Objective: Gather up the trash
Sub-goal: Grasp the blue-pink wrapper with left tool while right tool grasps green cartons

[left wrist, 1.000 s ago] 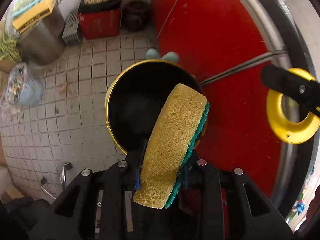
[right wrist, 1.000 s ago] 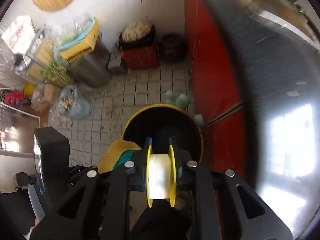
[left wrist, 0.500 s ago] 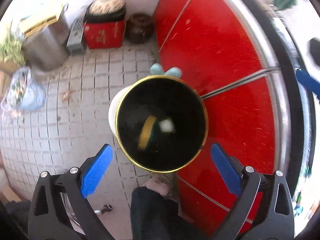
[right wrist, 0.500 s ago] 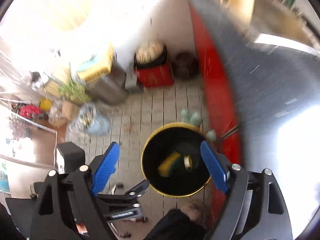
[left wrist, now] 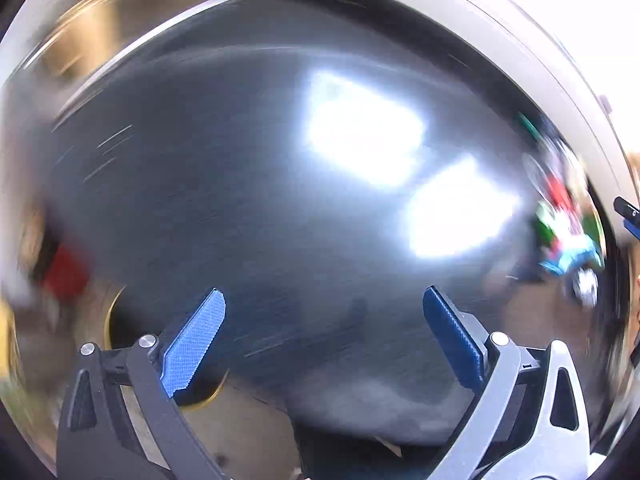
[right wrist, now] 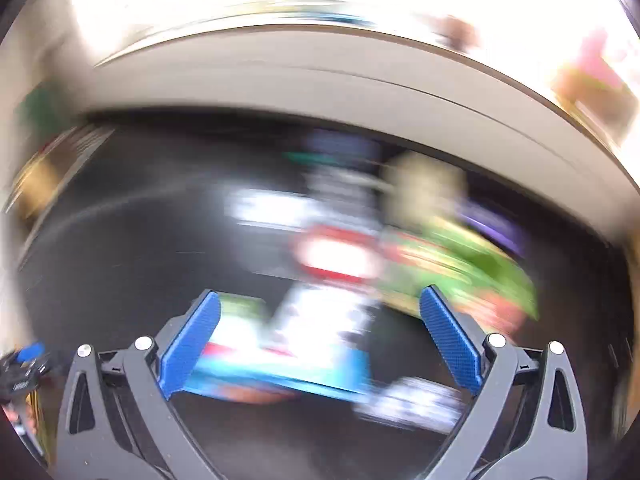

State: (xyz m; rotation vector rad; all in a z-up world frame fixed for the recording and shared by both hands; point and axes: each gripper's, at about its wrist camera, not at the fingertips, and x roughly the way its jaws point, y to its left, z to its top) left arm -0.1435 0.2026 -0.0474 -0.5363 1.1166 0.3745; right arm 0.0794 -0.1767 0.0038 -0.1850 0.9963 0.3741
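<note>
Both my grippers, left gripper (left wrist: pixel 324 336) and right gripper (right wrist: pixel 320 336), have just spread their fingers wide, nothing between them. Blurred colourful litter (right wrist: pixel 320 280) lies on the desk (right wrist: pixel 120 260) ahead of my right fingers, uncollected.

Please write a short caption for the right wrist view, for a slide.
Right gripper, jaws wide open and empty, above blurred colourful packaging on a dark tabletop.
</note>
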